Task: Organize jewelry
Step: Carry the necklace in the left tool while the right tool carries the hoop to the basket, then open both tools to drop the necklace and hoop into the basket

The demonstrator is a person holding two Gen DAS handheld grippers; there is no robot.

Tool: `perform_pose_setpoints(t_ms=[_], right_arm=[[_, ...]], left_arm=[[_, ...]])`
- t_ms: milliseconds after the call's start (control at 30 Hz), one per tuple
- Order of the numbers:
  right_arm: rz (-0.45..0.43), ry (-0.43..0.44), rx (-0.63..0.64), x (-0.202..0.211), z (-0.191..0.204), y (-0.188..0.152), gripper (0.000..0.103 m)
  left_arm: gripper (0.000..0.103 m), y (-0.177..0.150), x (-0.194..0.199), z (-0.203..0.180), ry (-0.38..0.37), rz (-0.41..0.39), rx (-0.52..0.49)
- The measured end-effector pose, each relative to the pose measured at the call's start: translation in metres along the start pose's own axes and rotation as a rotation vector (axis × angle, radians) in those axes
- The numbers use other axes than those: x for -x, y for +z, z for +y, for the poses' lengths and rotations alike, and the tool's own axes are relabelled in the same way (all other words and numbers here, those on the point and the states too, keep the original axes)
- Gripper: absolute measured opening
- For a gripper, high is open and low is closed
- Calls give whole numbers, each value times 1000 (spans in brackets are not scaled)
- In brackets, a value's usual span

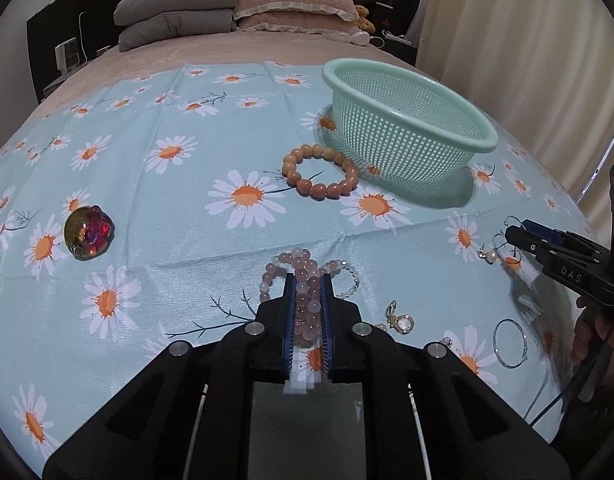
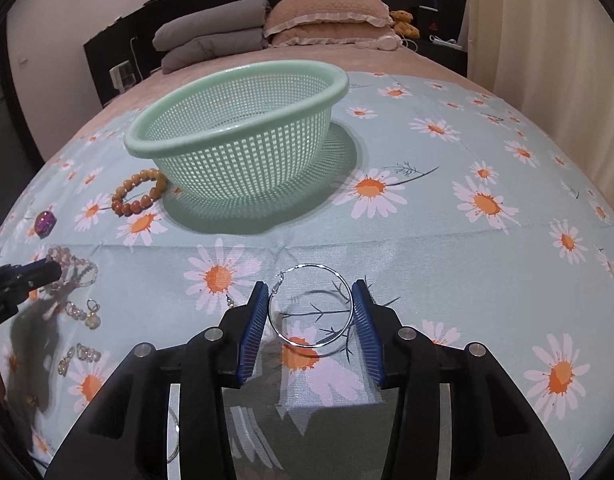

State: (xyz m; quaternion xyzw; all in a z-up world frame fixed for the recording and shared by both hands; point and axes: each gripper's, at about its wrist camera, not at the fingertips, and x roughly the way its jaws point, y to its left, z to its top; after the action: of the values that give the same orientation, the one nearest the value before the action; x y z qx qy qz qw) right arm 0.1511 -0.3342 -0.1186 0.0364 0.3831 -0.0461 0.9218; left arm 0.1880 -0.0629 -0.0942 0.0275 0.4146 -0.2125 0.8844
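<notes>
The left gripper (image 1: pixel 308 280) is reaching low over the bed, and its blue-padded fingers (image 1: pixel 291 312) are pinching a pink round-bead bracelet (image 1: pixel 303 280) that's bunching up on the cloth between them. Off to its left, an iridescent dark glass ball-shaped trinket (image 1: pixel 88 237) is sitting on the fabric by itself. A loop of chunky orange-brown beads (image 1: pixel 321 172) is lying further out, just beside the mint-green plastic mesh basket (image 1: pixel 407 136), which is standing upright.

Over on the right, the right gripper (image 2: pixel 311 312) is hovering with its fingers (image 2: pixel 253 328) spread around a thin silver hoop earring (image 2: pixel 311 306). The left pad looks like it's touching the hoop by the clasp, the right one is just beside it, so it's not really squeezing yet. Small pearl and gold earrings (image 2: pixel 85 314) are scattered to its left, near the other gripper.

Everything is lying on a light blue cloth printed with white and orange daisies (image 2: pixel 447 240), spread over a beige bedspread (image 1: pixel 211 50). At the back, folded grey quilts (image 1: pixel 179 10) and a ruffled pink pillow (image 1: pixel 299 0) are stacked against a dark headboard (image 2: pixel 115 40), with cream curtains (image 1: pixel 527 40) hanging on the right.
</notes>
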Motion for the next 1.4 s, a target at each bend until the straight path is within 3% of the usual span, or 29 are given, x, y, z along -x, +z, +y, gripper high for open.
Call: perform_pose_setpoints(t_ms=[433, 900, 1133, 1300, 1333, 1367, 1400], right_arm=[[-111, 26, 61, 35, 10, 58, 41], [-187, 67, 82, 36, 8, 121, 41], [-159, 87, 69, 9, 3, 135, 41], [-111, 98, 61, -15, 4, 134, 42], [-95, 88, 62, -20, 4, 133, 49], [-90, 76, 65, -22, 4, 132, 54], [-90, 68, 71, -23, 4, 130, 63]], left_arm=[[10, 55, 39, -14, -36, -95, -31], [6, 157, 54, -53, -114, -209, -135], [6, 202, 49, -79, -138, -251, -186], [6, 212, 15, -86, -169, -193, -167], [7, 210, 7, -86, -172, -176, -165], [11, 206, 1, -86, -173, -164, -169], [30, 202, -3, -86, -164, -154, -178]])
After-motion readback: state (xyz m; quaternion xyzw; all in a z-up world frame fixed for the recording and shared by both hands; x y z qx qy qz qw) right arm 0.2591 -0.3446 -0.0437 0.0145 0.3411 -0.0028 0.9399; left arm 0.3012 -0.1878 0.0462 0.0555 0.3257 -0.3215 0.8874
